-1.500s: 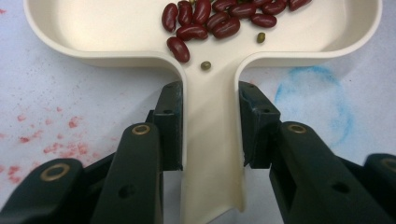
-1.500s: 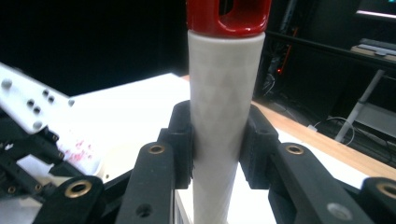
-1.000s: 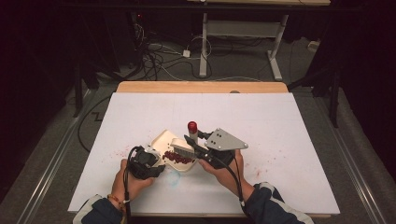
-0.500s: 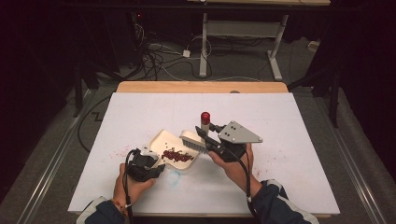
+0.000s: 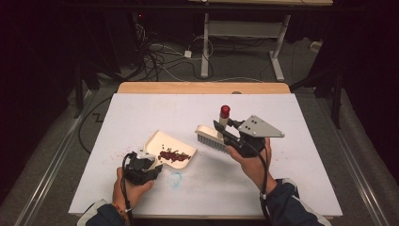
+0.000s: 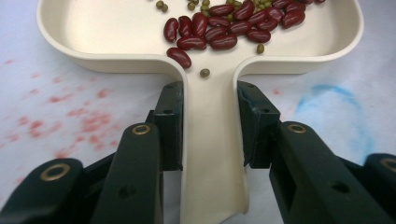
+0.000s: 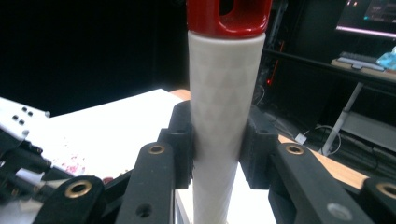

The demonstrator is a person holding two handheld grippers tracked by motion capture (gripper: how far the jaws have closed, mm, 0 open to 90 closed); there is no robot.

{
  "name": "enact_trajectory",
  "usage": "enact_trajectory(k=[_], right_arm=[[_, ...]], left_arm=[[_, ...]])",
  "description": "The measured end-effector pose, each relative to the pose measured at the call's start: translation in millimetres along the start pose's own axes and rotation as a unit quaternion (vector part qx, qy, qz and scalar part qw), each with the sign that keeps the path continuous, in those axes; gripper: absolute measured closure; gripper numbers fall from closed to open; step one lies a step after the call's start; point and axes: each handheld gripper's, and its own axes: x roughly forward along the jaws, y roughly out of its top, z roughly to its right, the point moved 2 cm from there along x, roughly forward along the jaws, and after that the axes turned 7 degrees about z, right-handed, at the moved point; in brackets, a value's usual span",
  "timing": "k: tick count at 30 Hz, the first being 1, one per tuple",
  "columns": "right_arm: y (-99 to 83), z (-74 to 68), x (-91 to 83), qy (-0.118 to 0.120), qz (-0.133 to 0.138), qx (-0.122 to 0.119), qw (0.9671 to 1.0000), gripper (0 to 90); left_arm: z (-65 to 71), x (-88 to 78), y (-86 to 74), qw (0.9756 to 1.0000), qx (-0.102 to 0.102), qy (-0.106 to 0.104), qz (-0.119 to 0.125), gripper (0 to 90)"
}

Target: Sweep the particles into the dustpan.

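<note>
Your left gripper [image 6: 208, 135] is clamped on the flat, smooth handle of a cream plastic dustpan [image 6: 107, 35], its two black jaws pressing the handle's edges from either side. The dustpan [image 5: 160, 143] lies on the white table [image 5: 301, 183] in front of your left hand [image 5: 131, 188], a shallow pan with rounded corners and a low raised rim. Inside it sits a loose heap of glossy dark red kidney-shaped beans [image 6: 219, 28] mixed with a few small round green ones [image 6: 204, 73]; one green one has rolled into the neck of the handle. The table's matte surface beside the pan carries faint red smudges [image 6: 88, 122] and a pale blue ring-shaped stain [image 6: 336, 100]. Your right gripper [image 7: 217, 140] is closed around the round white handle of a brush [image 7: 224, 102], whose surface bears a fine triangular pattern and ends in a shiny red cap [image 7: 229, 16] with a hanging hole. In the high view the brush [image 5: 211, 136] is held off the table to the right of the dustpan, its cream back and pale stiff bristles [image 5: 209, 141] pointing down.
</note>
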Motion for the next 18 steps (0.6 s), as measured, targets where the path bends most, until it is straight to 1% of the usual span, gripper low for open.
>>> enact_trajectory(k=[2,4,8,11,12,15,18], right_arm=[[3.9,7.7,-7.5,0.001,-0.001,0.013,0.9999,69.9],[7.3,16.1,-16.1,-0.001,-0.003,0.018,0.9998,69.9],[11.2,31.1,-35.1,-0.003,-0.010,0.033,0.9994,69.9],[12.5,41.1,-49.7,-0.010,-0.012,0.035,0.9993,69.9],[12.5,44.0,-54.4,-0.011,-0.016,0.033,0.9993,69.9],[11.4,52.2,-68.0,-0.019,-0.024,0.033,0.9990,69.9],[8.4,60.0,-79.3,-0.018,-0.029,0.033,0.9989,69.9]], left_arm=[[-5.9,-2.3,-1.4,0.9999,-0.012,0.008,0.000,63.6],[-11.0,-4.1,-2.7,0.9997,-0.020,0.013,0.000,63.6],[-18.0,-6.4,-4.3,0.9992,-0.031,0.026,0.001,63.6],[-21.8,-7.1,-4.8,0.9989,-0.036,0.031,0.001,63.5],[-22.6,-7.5,-5.0,0.9987,-0.037,0.035,0.000,63.5],[-24.1,-7.9,-5.3,0.9983,-0.043,0.038,0.001,63.5],[-26.6,-8.4,-5.6,0.9978,-0.049,0.044,0.002,63.5]])
